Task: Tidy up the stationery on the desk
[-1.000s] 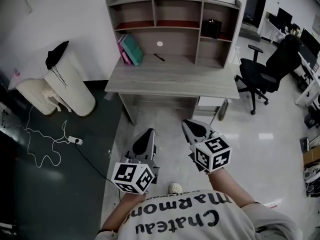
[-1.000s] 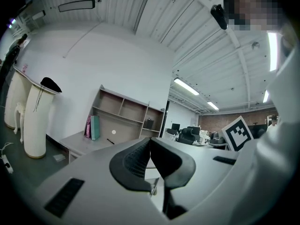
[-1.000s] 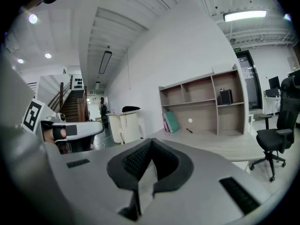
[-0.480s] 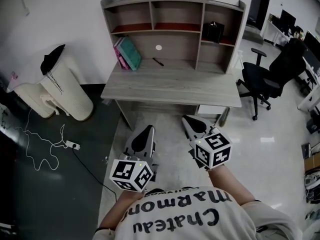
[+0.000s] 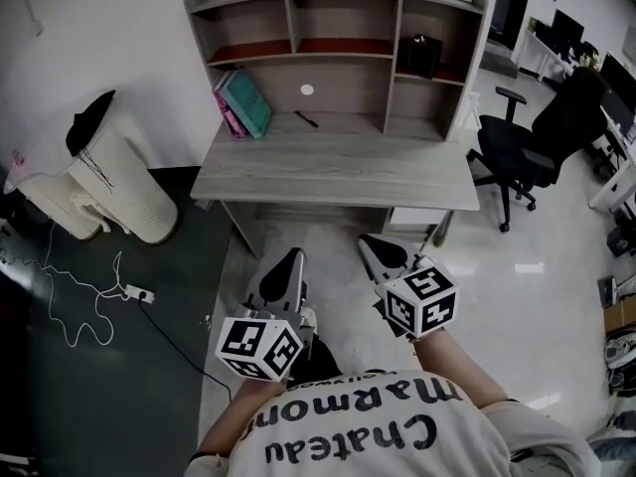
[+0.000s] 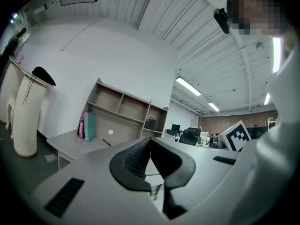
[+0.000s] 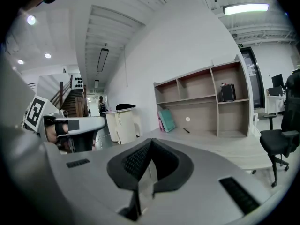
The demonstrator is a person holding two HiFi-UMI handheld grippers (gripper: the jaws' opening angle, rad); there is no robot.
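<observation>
Toward the back of the desk (image 5: 328, 172), under the hutch (image 5: 338, 28): a black pen (image 5: 306, 119) flat on the wood, long axis slanting from far-left to near-right in the head view, too small to tell which end is the tip. Well apart to its left, pink and teal folders (image 5: 238, 104) standing on end by the hutch's left wall. Up on the right-hand shelf, a black box (image 5: 419, 56). Only in the head view: the floor, a power strip (image 5: 134, 293) with its cable, a white bin (image 5: 119, 182) near the desk's left corner, and an office chair (image 5: 532, 157) off the right end, apart from the desk. Only in the right gripper view: the left gripper from the side, a hand wrapped round it (image 7: 52, 131), with pen (image 7: 186, 131) and folders (image 7: 167, 120) beyond. Only in the left gripper view: the right gripper's marker cube (image 6: 239, 136), the pen (image 6: 107, 143) a thin dark line. Left gripper (image 5: 290, 256) and right gripper (image 5: 373, 241) both over the floor, short of the desk's front edge, side by side and pointing at the desk. Left jaws pressed together on nothing (image 6: 150, 142); right jaws likewise closed and empty (image 7: 151, 144). Broad bare wood between pen and front edge.
</observation>
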